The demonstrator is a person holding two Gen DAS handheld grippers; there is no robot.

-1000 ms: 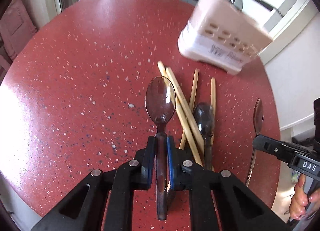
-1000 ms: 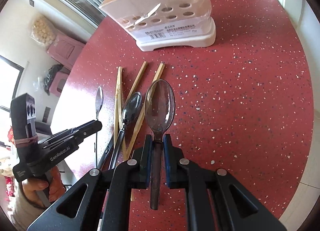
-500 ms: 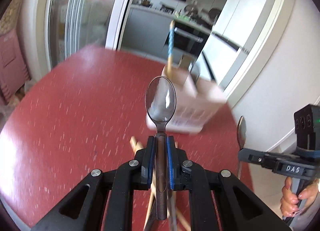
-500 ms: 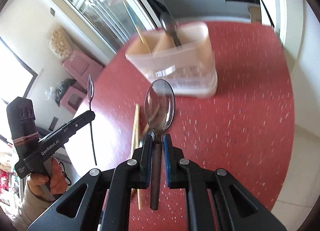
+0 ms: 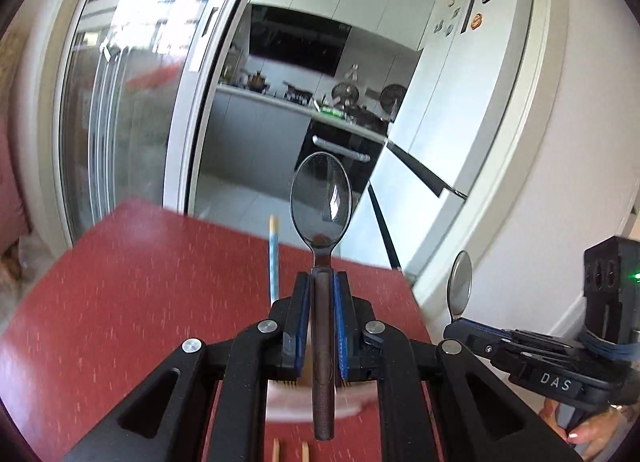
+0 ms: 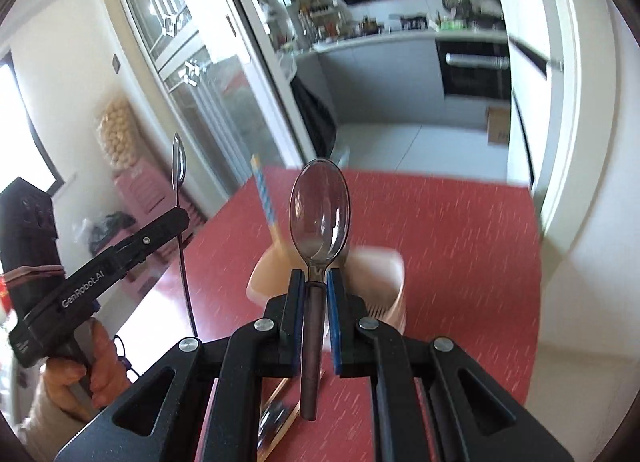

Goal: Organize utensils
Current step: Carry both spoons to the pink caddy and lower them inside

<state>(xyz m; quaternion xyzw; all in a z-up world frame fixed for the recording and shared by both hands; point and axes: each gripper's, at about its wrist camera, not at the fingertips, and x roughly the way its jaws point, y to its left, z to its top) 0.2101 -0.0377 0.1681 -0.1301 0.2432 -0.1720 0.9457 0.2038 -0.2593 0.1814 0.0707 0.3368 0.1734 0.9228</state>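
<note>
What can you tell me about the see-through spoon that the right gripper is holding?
The spoon looks like smoky, see-through plastic with a dark brownish handle. Its oval bowl points up and away from the camera, above the blurry beige utensil holder on the red table. The right gripper is shut on its handle, blue pads pressing both sides, and the handle's end sticks out below them. Nothing else touches it.

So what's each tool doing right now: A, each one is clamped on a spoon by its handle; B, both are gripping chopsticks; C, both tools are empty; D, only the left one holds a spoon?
A: the left tool clamps the handle of a dark spoon, bowl pointing forward, and the right tool clamps a second spoon the same way.
</note>
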